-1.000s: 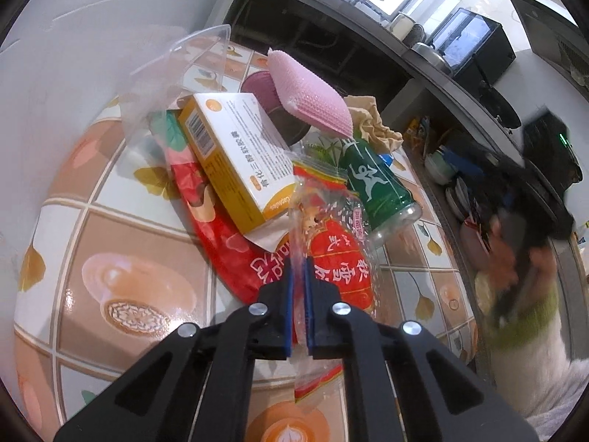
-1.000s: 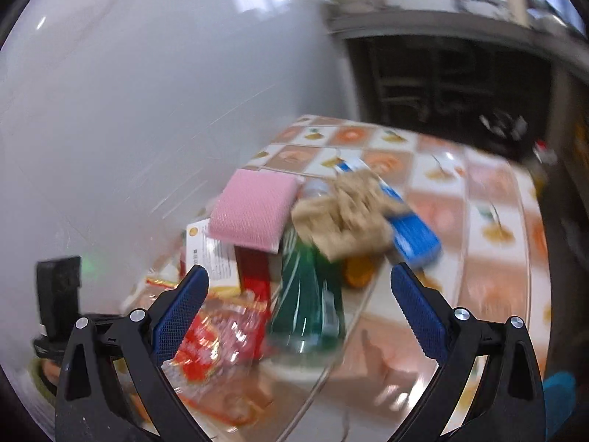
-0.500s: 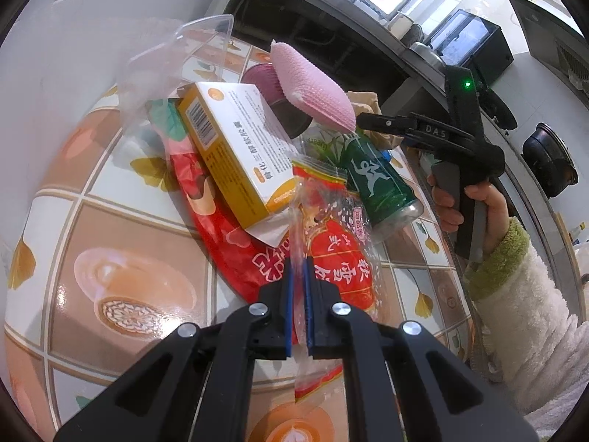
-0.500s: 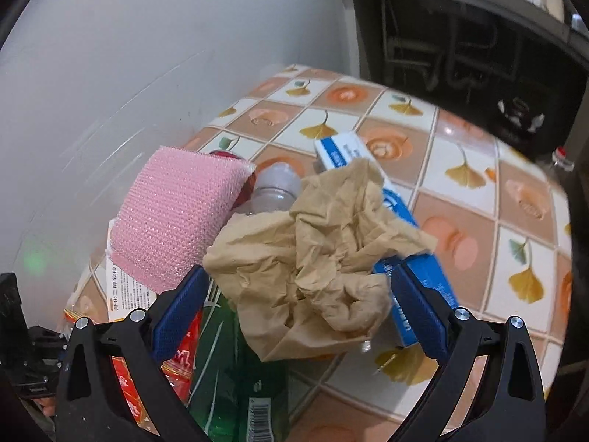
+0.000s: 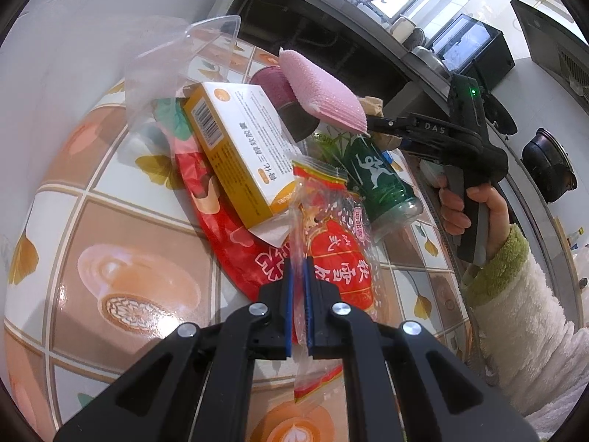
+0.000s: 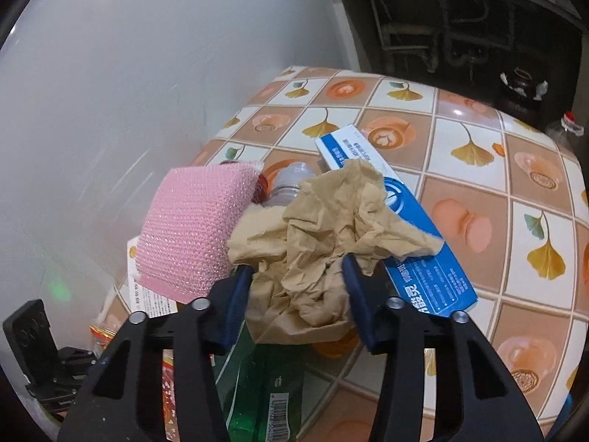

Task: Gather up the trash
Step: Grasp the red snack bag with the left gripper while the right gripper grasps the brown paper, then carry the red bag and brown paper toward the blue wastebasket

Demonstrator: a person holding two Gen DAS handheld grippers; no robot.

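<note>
A pile of trash lies on the tiled table. My left gripper is shut on the edge of a clear plastic snack bag with red print. Behind it lie a yellow and white box, a green bottle and a pink sponge. My right gripper has its jaws closed in around a crumpled brown paper wad, pads touching both sides. The paper sits on the green bottle, beside the pink sponge and a blue box.
A white wall runs along the table's left side. A clear plastic bag stands behind the yellow box. A red flat wrapper lies under the pile. A dark counter with a sink is beyond the table.
My right gripper has moved in over the pile and narrowed its jaws from wide open onto the brown paper wad. My left gripper has kept its hold on the snack bag.
</note>
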